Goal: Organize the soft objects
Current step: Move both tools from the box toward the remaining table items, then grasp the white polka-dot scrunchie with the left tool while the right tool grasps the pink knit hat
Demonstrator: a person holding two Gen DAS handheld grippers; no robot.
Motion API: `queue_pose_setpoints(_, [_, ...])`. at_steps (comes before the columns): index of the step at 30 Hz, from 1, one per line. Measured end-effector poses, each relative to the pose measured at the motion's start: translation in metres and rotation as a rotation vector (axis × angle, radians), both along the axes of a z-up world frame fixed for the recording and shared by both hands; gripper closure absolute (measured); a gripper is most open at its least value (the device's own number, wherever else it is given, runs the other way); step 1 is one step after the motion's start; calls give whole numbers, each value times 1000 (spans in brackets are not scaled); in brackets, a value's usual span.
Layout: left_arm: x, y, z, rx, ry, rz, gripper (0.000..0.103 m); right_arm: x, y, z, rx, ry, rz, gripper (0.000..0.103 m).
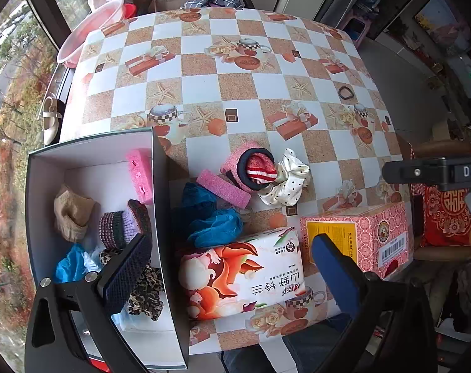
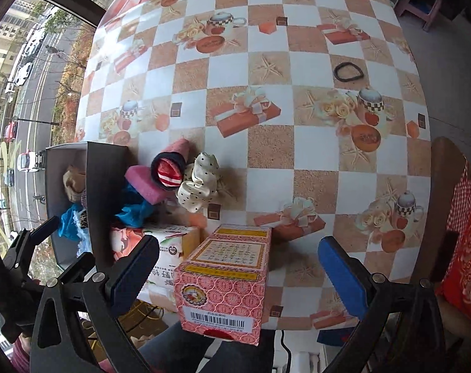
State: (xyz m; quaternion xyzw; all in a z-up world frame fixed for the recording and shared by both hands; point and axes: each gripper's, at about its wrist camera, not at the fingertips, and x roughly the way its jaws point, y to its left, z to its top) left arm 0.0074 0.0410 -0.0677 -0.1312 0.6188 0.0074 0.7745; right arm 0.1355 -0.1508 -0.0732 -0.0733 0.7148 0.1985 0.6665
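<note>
An open grey box point(image 1: 160, 186) at the left holds several soft things: a pink sponge point(image 1: 139, 174), a beige cloth point(image 1: 72, 214), a purple knit piece point(image 1: 123, 227), a leopard scrunchie point(image 1: 145, 292). Beside it on the table lie a pink sponge point(image 1: 223, 188), a rolled pink sock bundle point(image 1: 251, 168), a polka-dot scrunchie point(image 1: 290, 177), blue cloth point(image 1: 210, 220) and a tissue pack point(image 1: 241, 273). My left gripper point(image 1: 232, 255) is open above the tissue pack, straddling the box wall. My right gripper point(image 2: 238, 264) is open around a pink carton point(image 2: 226, 279), without touching it.
A black hair band point(image 2: 347, 71) lies far right on the checkered table point(image 2: 266, 146). The pink carton point(image 1: 360, 236) stands at the table's near edge. A pink basin point(image 1: 89, 28) sits beyond the far left corner. A red cushioned chair point(image 2: 465, 248) is at right.
</note>
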Motion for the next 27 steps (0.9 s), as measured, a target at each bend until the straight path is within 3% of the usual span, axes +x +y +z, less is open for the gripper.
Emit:
queue_pose_setpoints(14, [8,3,-43,-45,131,190,0,31,149,-114,-72,176,488,0])
queue_pose_setpoints(18, [21,-2,-55,-40,157,209,0,25,165,-148,-148,198,590,0])
queue_pose_setpoints(21, [36,-5,-65,-50,177,209,0,38,151,-157,-187,174,556,0])
queue_pose_setpoints(27, [65,-16,-79,-52,208,181,0,93,73,-153,-190,102,327,0])
